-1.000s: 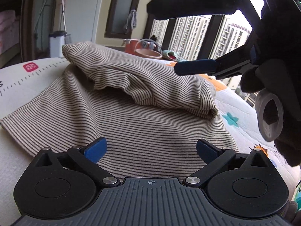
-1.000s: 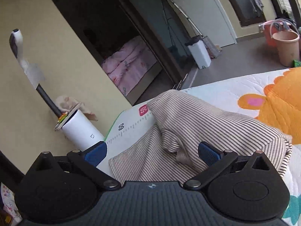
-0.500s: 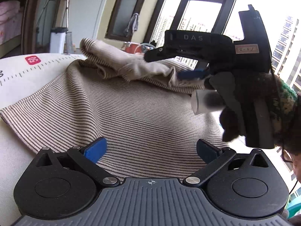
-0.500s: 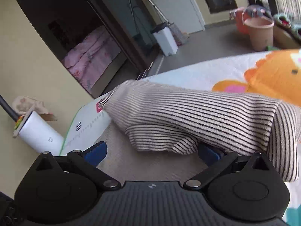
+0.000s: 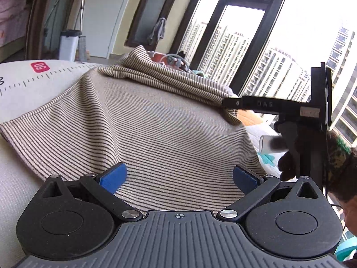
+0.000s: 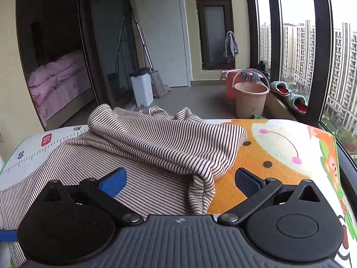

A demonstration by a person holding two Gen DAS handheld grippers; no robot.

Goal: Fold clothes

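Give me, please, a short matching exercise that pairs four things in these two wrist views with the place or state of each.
Things:
1. striped garment
2. bucket
3. slippers
4. right gripper

Places or states:
A. on the window ledge
B. open, a hanging fold of cloth between its fingers
C. on the floor beyond the mat
D. partly folded over itself on the mat

Pairs: 1-D, 2-C, 3-A, 4-B

Striped garment (image 6: 156, 147) near edge hidden under right gripper (image 6: 180, 179) body; mat (image 6: 279, 156) cut off right.
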